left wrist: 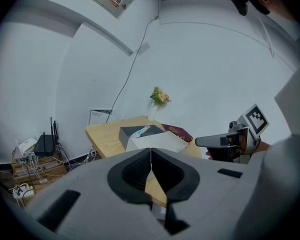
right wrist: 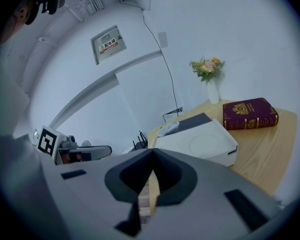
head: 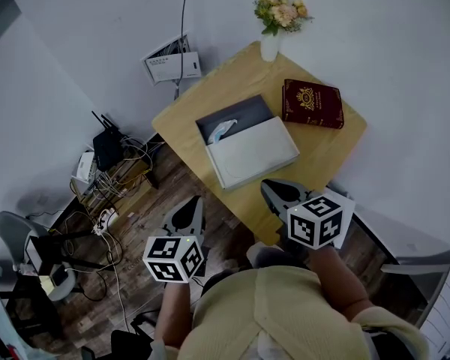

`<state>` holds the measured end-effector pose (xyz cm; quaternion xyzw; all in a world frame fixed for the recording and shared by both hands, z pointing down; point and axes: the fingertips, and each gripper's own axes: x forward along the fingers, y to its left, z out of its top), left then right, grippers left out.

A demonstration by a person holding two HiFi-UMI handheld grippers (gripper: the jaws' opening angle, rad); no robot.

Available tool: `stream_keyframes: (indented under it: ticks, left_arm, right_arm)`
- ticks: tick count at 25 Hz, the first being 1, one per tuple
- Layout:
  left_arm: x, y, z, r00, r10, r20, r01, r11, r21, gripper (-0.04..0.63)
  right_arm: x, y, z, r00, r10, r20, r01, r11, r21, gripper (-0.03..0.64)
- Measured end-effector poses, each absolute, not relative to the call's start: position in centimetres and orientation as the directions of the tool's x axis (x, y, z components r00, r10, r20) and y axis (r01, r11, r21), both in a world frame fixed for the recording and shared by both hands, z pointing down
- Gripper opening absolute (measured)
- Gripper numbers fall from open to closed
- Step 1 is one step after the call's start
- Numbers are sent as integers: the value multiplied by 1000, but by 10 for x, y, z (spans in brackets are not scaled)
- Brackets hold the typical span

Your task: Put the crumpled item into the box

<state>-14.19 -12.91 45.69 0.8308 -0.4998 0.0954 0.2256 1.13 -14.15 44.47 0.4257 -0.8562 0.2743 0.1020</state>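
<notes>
Left gripper (head: 187, 216) and right gripper (head: 280, 193) hover near, jaws pressed together, empty. The crumpled item (head: 223, 130) seems to poke above the box (head: 240, 112) — sliding the lid (head: 253, 152) could pinch it.

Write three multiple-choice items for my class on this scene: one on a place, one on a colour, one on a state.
1. Where is the crumpled item relative to the box?
A. Inside it
B. Underneath it
C. Well away from it

2. What colour is the book cover?
A. Green
B. Dark red
C. Yellow

3. How is the left gripper?
A. Wide open
B. Shut on the crumpled item
C. Shut with nothing in it

Answers:
1. A, the head view shows it lying in the open part of the box.
2. B, the cover is dark red with a gold emblem.
3. C, the left gripper view shows its jaws meeting with nothing between them.
</notes>
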Motion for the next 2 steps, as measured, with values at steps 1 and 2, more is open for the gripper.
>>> stream_keyframes:
  ticks: [1, 2]
  left_arm:
    - [-141, -130, 456, 483, -788, 382, -873, -400, 280, 21]
    - [-140, -131, 456, 485, -788, 380, -872, -401, 281, 21]
  right_arm:
    - [11, -142, 445, -617, -673, 408, -785, 488, -382, 29]
    - [11, -143, 445, -618, -672, 409, -784, 489, -382, 29]
